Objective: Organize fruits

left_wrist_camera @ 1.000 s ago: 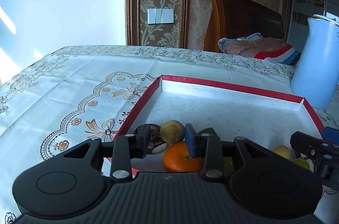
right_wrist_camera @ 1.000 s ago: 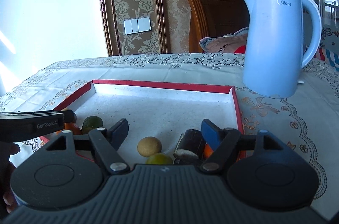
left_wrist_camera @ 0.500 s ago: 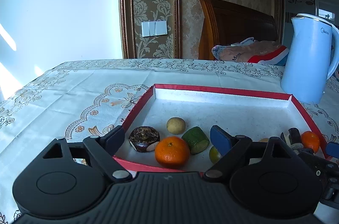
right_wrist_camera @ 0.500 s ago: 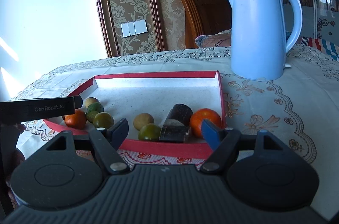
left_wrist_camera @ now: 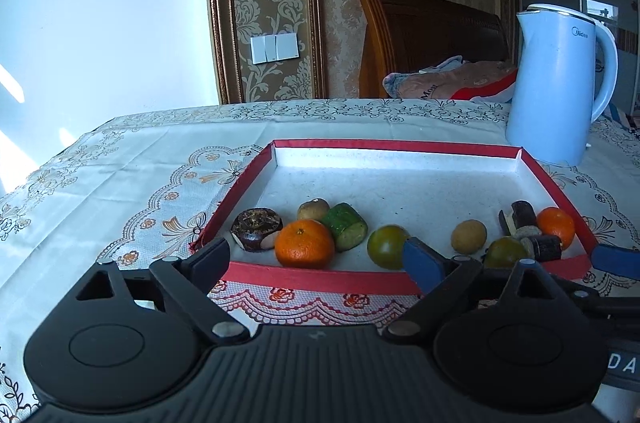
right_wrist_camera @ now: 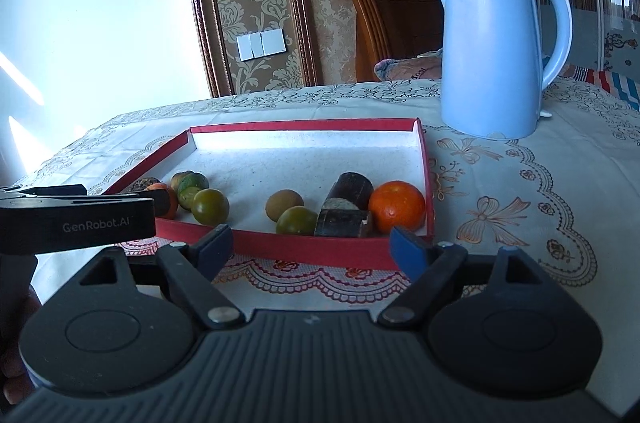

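Observation:
A red tray with a white floor holds the fruit along its near side. On its left lie an orange, a dark brown piece, a cucumber piece and a green fruit. On its right lie a second orange, dark pieces, a tan fruit and another green fruit. My left gripper hovers before the tray's near wall, jaws opening, nothing between them. My right gripper is beside it, jaws also opening and empty.
A light blue kettle stands on the patterned tablecloth behind the tray's right corner. A wooden chair with folded cloth on it sits beyond the table. The left gripper's body crosses the right wrist view's left edge.
Both grippers have drawn back from over the tray to just outside its near wall. The left jaws have spread wide and the right jaws have widened. The fruit stays in the tray.

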Demonstrator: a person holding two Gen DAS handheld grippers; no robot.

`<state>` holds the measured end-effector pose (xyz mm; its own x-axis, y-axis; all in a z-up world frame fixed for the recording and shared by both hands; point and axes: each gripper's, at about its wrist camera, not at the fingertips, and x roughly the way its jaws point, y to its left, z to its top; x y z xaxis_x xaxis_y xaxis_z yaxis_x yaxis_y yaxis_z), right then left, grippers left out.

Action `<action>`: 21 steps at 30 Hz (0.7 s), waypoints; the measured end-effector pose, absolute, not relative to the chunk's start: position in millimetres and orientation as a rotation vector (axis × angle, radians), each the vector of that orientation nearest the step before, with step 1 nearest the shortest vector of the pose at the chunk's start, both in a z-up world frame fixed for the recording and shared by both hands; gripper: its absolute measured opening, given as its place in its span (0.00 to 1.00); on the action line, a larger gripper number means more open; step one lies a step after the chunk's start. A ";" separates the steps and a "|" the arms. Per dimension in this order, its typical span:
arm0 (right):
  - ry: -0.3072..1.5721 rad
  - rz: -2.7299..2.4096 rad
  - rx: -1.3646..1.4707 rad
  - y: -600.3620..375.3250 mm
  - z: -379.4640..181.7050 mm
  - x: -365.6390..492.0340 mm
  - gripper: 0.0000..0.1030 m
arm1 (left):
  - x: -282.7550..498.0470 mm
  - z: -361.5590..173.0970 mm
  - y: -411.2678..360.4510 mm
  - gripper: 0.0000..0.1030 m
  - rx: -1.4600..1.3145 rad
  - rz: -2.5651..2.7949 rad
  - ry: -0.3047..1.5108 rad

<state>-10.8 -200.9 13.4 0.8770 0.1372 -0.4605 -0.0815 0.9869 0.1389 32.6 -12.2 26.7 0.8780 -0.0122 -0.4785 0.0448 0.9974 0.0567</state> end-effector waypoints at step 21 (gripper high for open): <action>0.527 0.102 0.107 -188.7 6.9 -4.5 0.87 | 31.7 14.5 -5.8 0.92 0.039 -0.004 0.522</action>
